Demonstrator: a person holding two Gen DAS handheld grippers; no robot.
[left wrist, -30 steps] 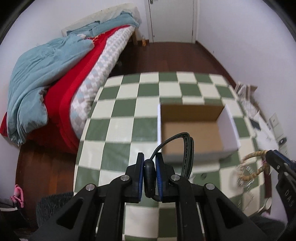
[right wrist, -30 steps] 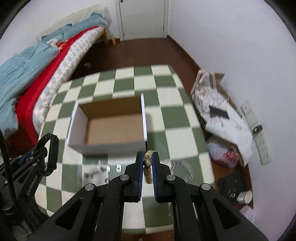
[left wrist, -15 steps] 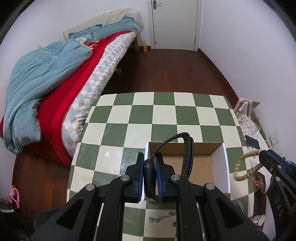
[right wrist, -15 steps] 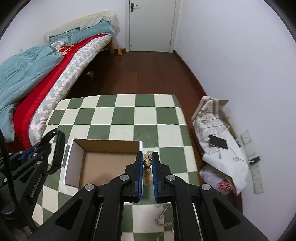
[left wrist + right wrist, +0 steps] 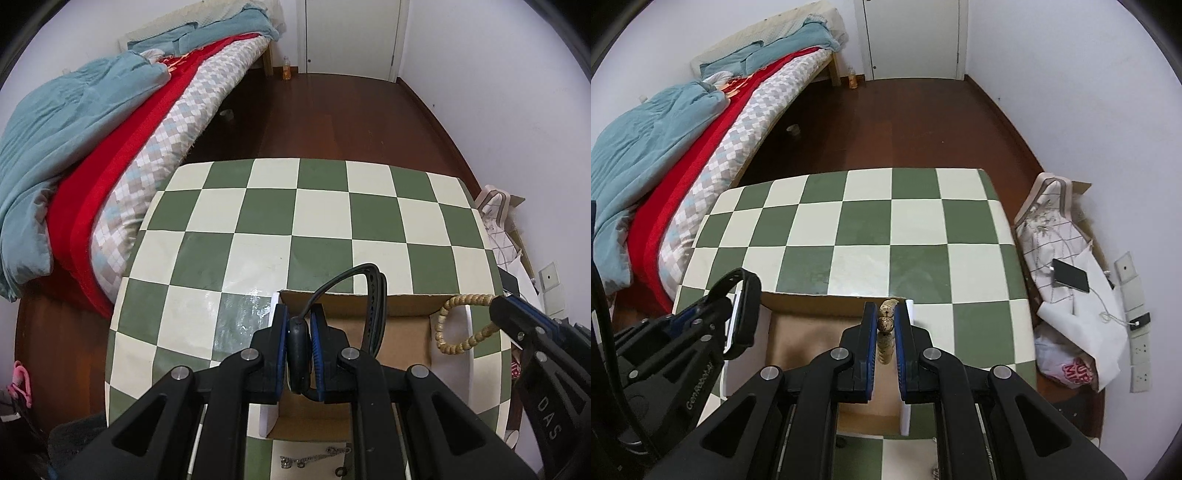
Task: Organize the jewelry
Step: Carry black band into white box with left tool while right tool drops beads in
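Note:
An open cardboard box (image 5: 402,336) with white outer walls sits on the green and cream checkered table (image 5: 295,206); it also shows in the right wrist view (image 5: 798,339). My left gripper (image 5: 299,332) is shut on a black watch band (image 5: 375,306) and holds it above the box's left part. My right gripper (image 5: 885,325) is shut on a tan wooden bead bracelet (image 5: 885,321) above the box's right part. The bracelet's loop (image 5: 458,325) and the right gripper (image 5: 524,325) show in the left wrist view. The left gripper with the band (image 5: 746,306) shows in the right wrist view.
A silver chain (image 5: 314,456) and small metal pieces lie on the table in front of the box. A bed with red and blue bedding (image 5: 92,147) stands left of the table. Bags, a phone (image 5: 1071,277) and wall sockets lie on the floor at the right.
Both grippers have risen and come forward over the box with their jewelry. The box now lies directly beneath the fingers, and more of the far table shows.

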